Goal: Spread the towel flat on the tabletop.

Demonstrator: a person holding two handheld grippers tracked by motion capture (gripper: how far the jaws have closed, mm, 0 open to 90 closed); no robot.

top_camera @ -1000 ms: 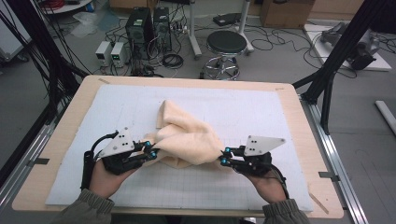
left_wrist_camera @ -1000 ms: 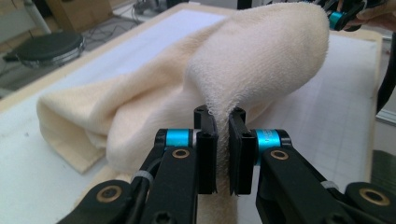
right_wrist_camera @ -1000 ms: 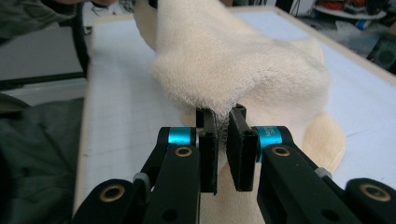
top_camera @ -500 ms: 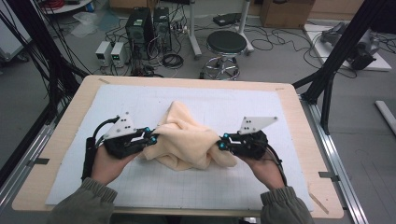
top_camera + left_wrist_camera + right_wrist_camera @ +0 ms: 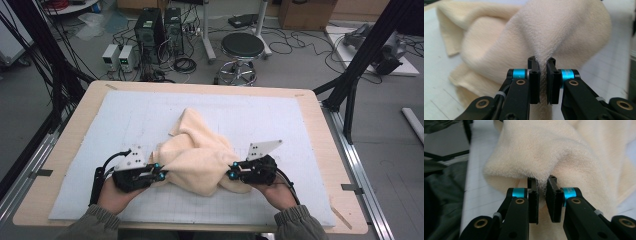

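Around me is a cluttered room: grey floor, black cables, a round stool [image 5: 242, 46] beyond the far edge. My wooden table [image 5: 65, 142] carries a pale gridded mat [image 5: 125, 115]. At the mat's middle, toward the near side, lies a cream fleece towel [image 5: 200, 155], soft, fuzzy, bunched into rounded folds. My left gripper [image 5: 543, 65] pinches a fold at its left edge; my right gripper [image 5: 542, 185] clamps its right edge, jaws nearly closed on cloth.

legible text: none | labels, brands, numbers: none readable in any view | mat [image 5: 300, 125]: faint printed grid lines, no figures legible | floor boxes [image 5: 120, 56]: markings too small to read
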